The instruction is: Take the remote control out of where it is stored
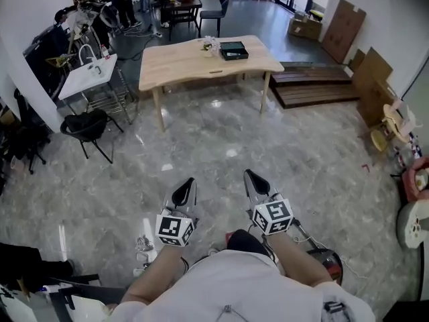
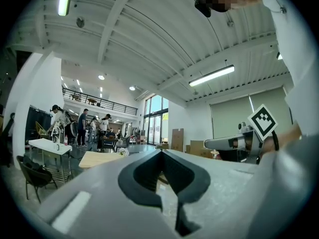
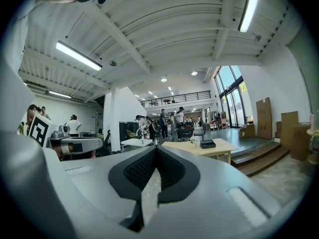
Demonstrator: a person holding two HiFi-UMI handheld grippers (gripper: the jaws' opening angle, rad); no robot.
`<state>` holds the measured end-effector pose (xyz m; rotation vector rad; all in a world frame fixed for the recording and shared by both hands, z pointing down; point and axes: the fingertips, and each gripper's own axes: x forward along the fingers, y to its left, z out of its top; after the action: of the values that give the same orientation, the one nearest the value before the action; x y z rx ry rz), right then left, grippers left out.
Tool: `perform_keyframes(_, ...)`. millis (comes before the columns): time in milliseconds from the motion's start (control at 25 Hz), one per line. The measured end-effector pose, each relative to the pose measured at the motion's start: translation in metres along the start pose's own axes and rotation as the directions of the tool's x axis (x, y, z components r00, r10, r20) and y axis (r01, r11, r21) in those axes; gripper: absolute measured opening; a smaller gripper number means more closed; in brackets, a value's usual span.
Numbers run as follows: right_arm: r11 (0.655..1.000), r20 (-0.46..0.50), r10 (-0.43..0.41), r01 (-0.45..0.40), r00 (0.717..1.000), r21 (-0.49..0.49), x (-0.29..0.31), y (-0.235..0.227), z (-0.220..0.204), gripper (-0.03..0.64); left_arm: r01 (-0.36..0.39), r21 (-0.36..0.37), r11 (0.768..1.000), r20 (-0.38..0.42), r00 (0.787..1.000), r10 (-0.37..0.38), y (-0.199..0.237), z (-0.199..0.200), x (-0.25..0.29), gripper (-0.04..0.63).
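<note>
My left tool (image 1: pixel 187 185) and right tool (image 1: pixel 252 178) are pressed together, empty; I think next I approach the distant tabletop (image 1: pixel 181 64).

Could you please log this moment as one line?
left claw: shut, empty | right claw: shut, empty | table: ahead | black box: on table | remote: unseen

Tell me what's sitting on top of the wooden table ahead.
A flat black box and a small pale item beside it sit on the wooden table. The box's contents can't be seen from here.
</note>
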<state>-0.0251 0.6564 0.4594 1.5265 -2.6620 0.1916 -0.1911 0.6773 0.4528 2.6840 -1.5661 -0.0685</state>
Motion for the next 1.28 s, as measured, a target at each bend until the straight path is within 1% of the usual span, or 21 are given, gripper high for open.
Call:
perform_keyframes(240,1.000,0.002,0.005,-0.005,1.000,-0.005,0.013,-0.008,0.004,0.028,0.027,-0.010,1.000,-0.012,1.000,-0.027,0.001,-0.004,0.022,0.001)
perform_keyframes(520,1.000,-0.001,0.012,-0.012,1.000,0.015,0.057,-0.045,-0.002,0.028,0.046,-0.009,0.999,-0.041,0.998,-0.046,0.013,-0.014,0.078,0.001)
perform_keyframes(760,0.999,-0.012,0.020,-0.020,1.000,0.050,0.117,-0.108,0.001,0.028,0.040,0.005,0.999,-0.054,0.998,-0.040,0.033,-0.016,0.161,0.001)
perform_keyframes(1040,0.998,-0.012,0.037,-0.037,0.999,0.057,0.184,-0.188,0.025,0.028,0.023,0.027,0.999,-0.069,0.997,-0.021,0.049,-0.005,0.265,0.001)
perform_keyframes(1280,0.997,-0.029,0.061,-0.060,0.998,0.058,0.235,-0.249,0.033,0.028,0.004,0.002,1.000,-0.076,0.997,-0.004,0.061,-0.007,0.351,0.001)
